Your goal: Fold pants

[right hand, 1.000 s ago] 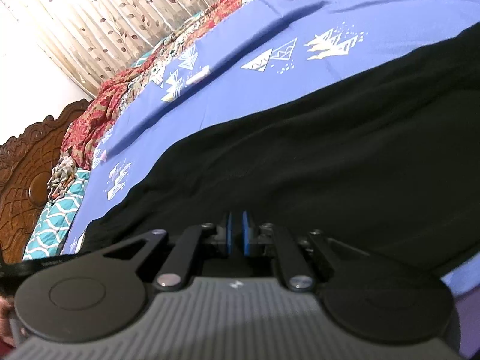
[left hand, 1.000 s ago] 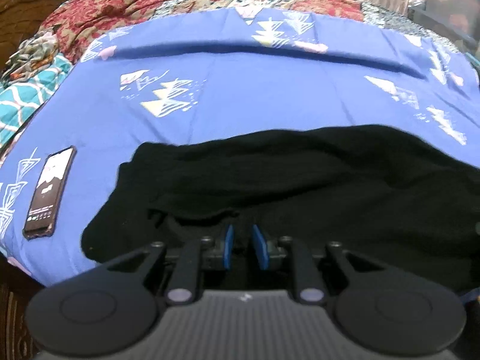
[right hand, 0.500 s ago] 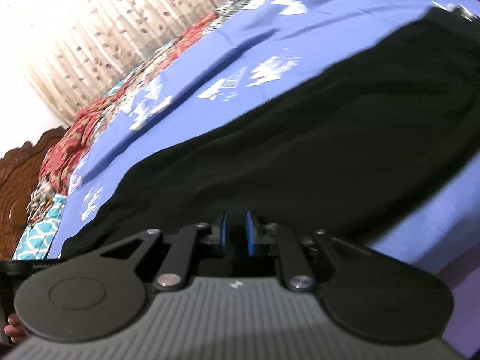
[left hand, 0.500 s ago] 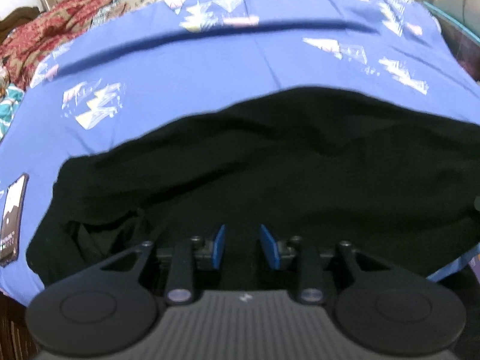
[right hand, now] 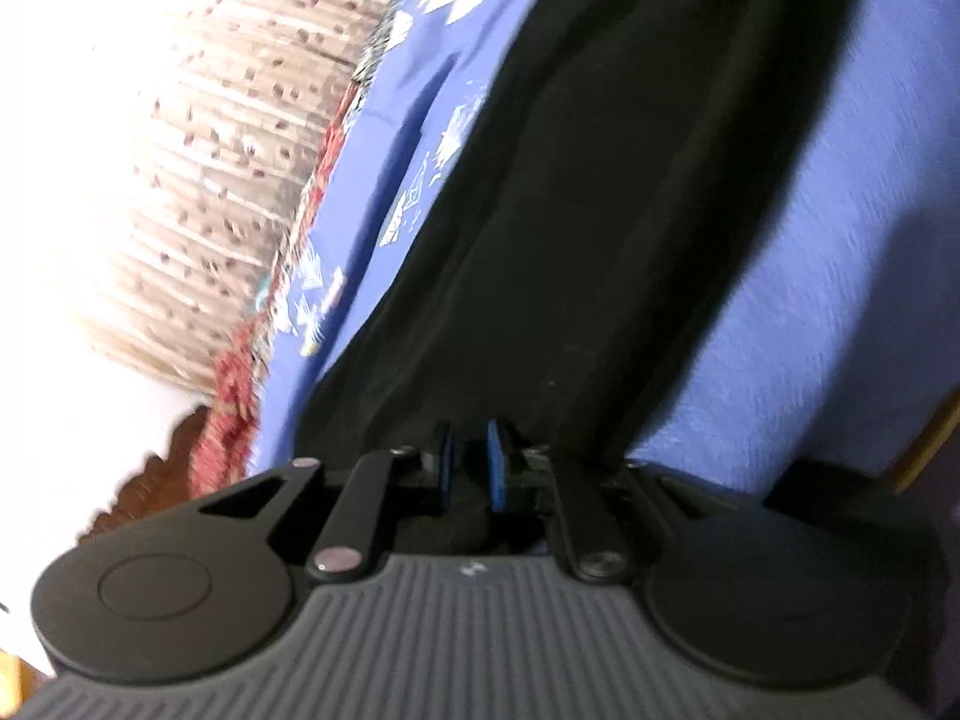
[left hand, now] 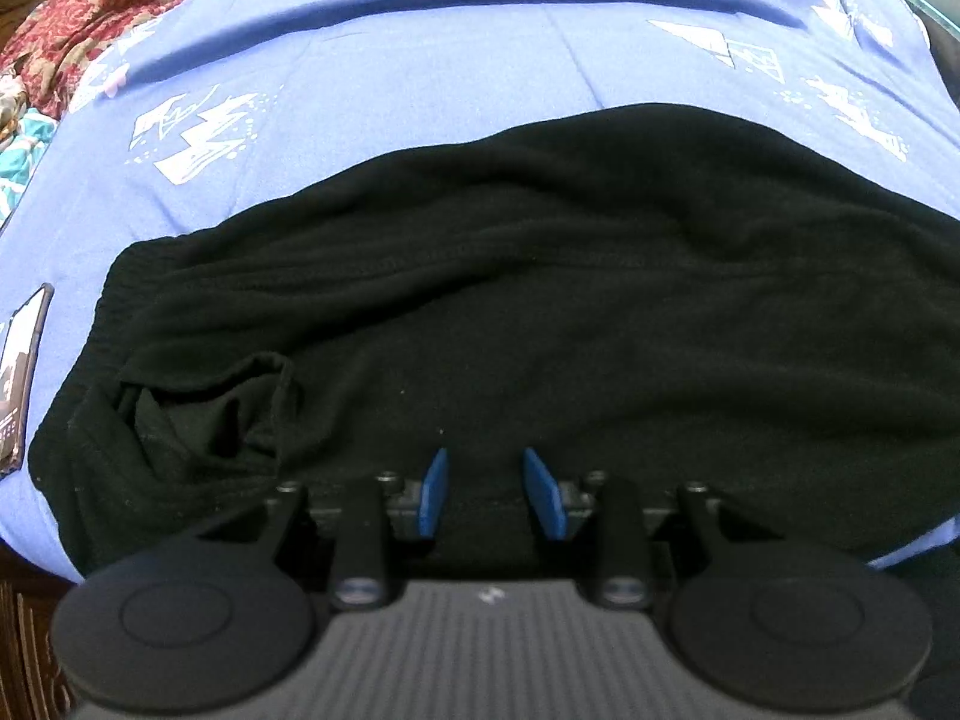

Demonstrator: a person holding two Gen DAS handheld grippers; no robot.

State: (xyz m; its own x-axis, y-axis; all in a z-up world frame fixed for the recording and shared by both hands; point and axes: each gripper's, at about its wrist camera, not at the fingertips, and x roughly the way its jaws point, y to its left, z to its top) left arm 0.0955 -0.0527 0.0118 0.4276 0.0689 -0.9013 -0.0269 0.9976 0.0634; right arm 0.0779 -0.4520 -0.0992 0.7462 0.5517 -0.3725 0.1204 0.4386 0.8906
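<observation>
Black pants point(left hand: 540, 276) lie spread across a blue patterned bedsheet point(left hand: 372, 72), the waistband at the left with a turned-out pocket opening point(left hand: 210, 402). My left gripper point(left hand: 485, 468) is open, its blue pads just above the near edge of the pants, holding nothing. In the right wrist view the pants point(right hand: 630, 180) run away as a long black strip. My right gripper point(right hand: 471, 450) stands over the near end of that strip with its blue pads a small gap apart; black cloth lies under and between them, and whether they pinch it I cannot tell.
A phone point(left hand: 21, 372) lies on the sheet left of the waistband. Red patterned bedding point(left hand: 78, 18) is heaped at the far left. A leaf-print curtain point(right hand: 228, 150) hangs behind the bed. The bed's near edge runs just under my left gripper.
The left gripper's pads have spread apart, letting go of the pants edge, and it has moved closer over the pants. The right gripper has swung sharply, rolling the view, with its pads slightly wider.
</observation>
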